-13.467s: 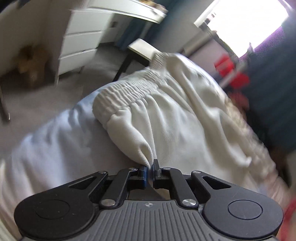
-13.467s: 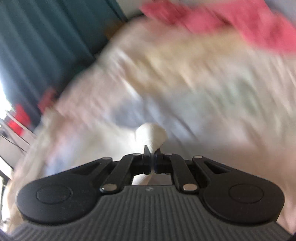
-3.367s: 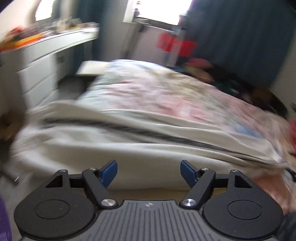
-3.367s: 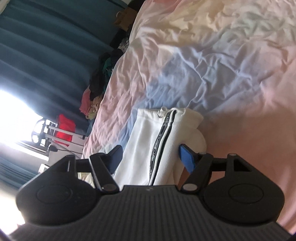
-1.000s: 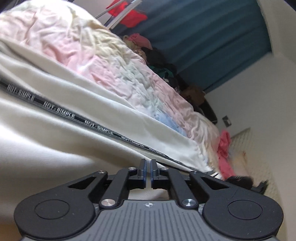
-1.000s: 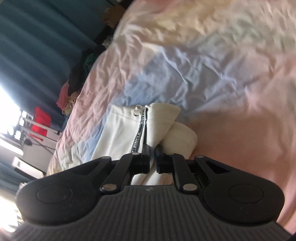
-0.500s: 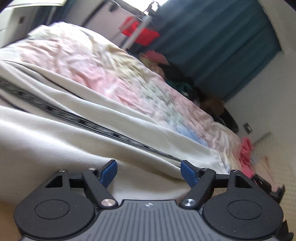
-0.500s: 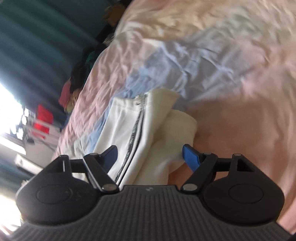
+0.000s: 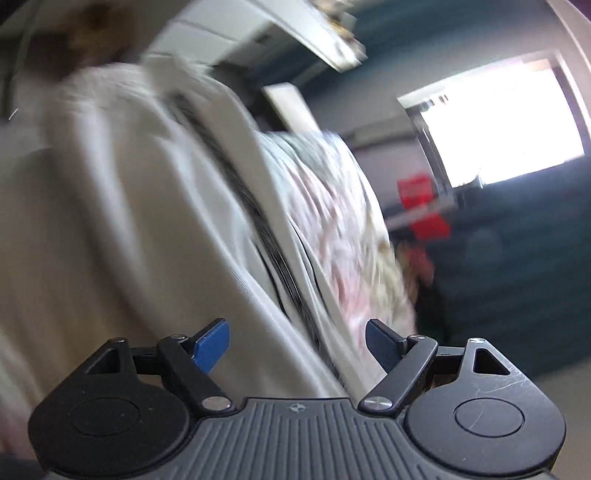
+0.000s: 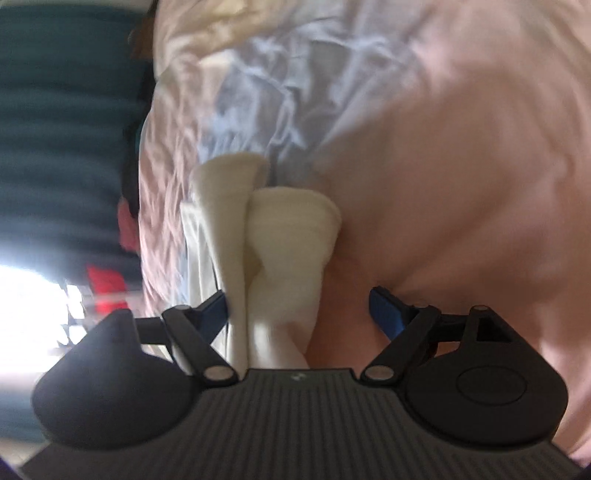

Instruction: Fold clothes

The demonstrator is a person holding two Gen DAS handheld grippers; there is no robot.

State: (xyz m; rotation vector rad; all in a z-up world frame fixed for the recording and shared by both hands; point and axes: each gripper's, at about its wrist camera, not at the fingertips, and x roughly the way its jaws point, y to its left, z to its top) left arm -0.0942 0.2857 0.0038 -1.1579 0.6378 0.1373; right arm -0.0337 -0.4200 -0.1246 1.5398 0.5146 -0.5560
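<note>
In the left wrist view, the left gripper (image 9: 297,339) has its two blue-tipped fingers (image 9: 211,345) spread wide apart, and nothing is pinched between them. Right in front of it lie the white trousers (image 9: 122,236), spread over the near side of the bed. A black stripe (image 9: 266,243) runs down the trousers from the top of the picture toward the gap between the fingers. There may be letters on the stripe, but the picture is too blurry to read any. Beside the trousers, on the right, is the bed cover (image 9: 332,206) with pink and pale patches. Farther back there is a bright window (image 9: 502,122), dark blue curtains (image 9: 517,277) and something red (image 9: 424,206) near the window. A white piece of furniture (image 9: 266,33) sits at the top. No writing or brand can be read anywhere in this view.

In the right wrist view, the right gripper (image 10: 297,314) is also spread wide, with its jaws far apart. The other end of the white trousers (image 10: 280,236) lies between the fingers, folded into two thick rolls side by side. The left finger (image 10: 214,310) sits just beside the cloth, but the jaws are not squeezing it. The trousers rest on the bed cover (image 10: 461,155), which is pink here with a light blue patch farther off. Blue curtains (image 10: 62,110) fill the left side, with bright light below them. This view is blurry too, and no words show.
</note>
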